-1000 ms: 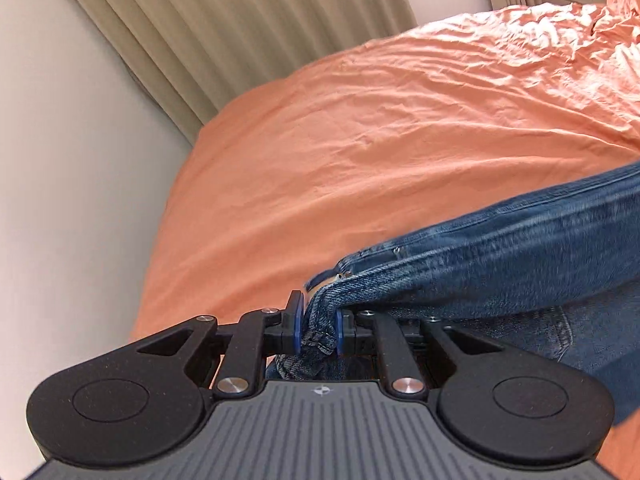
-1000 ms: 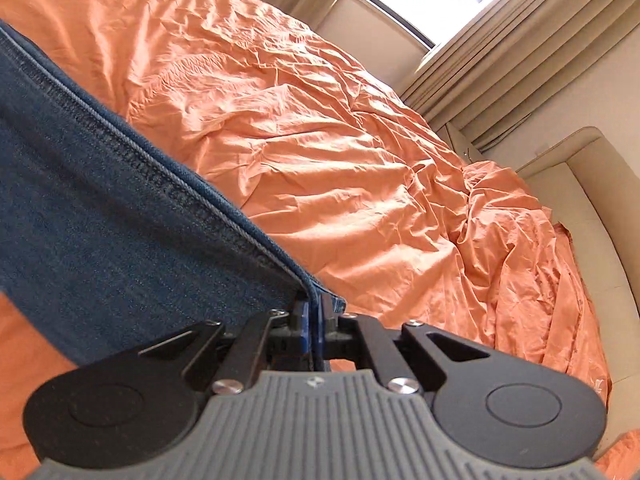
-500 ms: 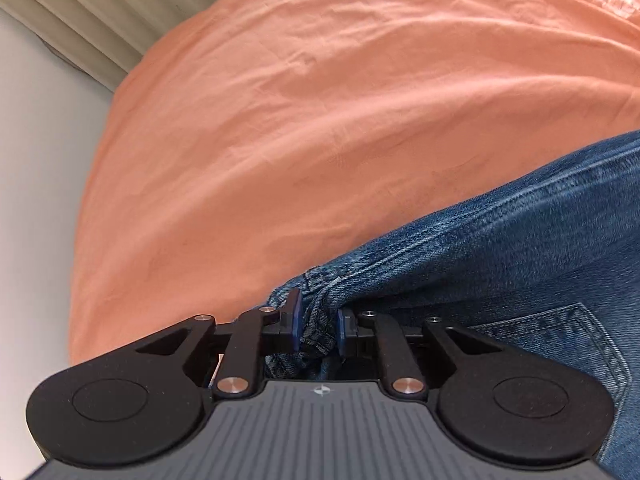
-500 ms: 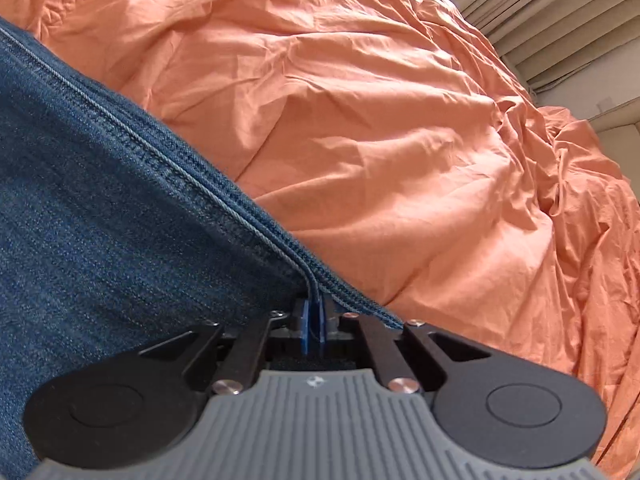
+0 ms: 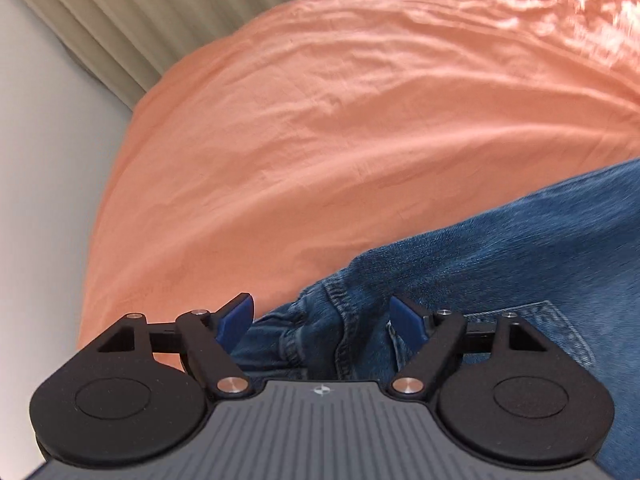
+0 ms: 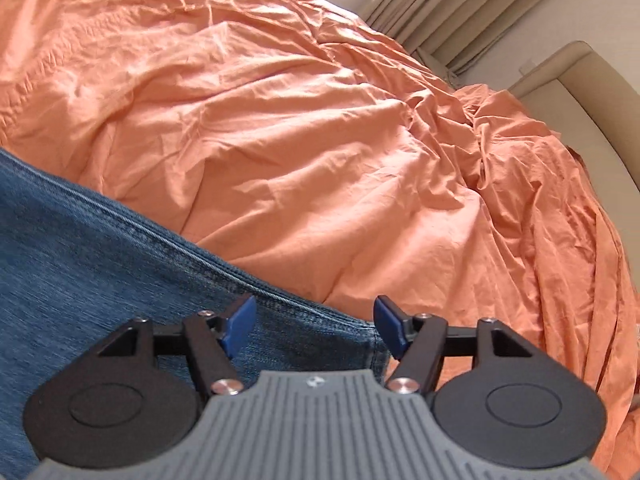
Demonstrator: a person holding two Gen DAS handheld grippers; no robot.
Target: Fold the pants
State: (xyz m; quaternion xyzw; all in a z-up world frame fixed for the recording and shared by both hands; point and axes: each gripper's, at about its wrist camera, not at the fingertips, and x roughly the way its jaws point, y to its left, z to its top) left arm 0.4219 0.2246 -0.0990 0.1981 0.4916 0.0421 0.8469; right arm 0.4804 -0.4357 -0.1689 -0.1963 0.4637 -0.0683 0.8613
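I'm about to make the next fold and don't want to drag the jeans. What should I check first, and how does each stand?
1. Left gripper off the jeans: ok, jaws opening, pads clear.
2. Right gripper off the hem: ok, jaws opening, pads clear.
3. Jeans lying on the bed: ok.
4. Waist end flat: not ok, bunched.
5. Legs aligned: cannot tell.

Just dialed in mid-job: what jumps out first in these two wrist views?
The big orange bedcover fills both views, rumpled toward the right side. Blue jeans lie across it in the foreground, their bunched waistband and a back pocket showing at the left gripper. Both the left gripper and the right gripper are opening, pads off the denim.
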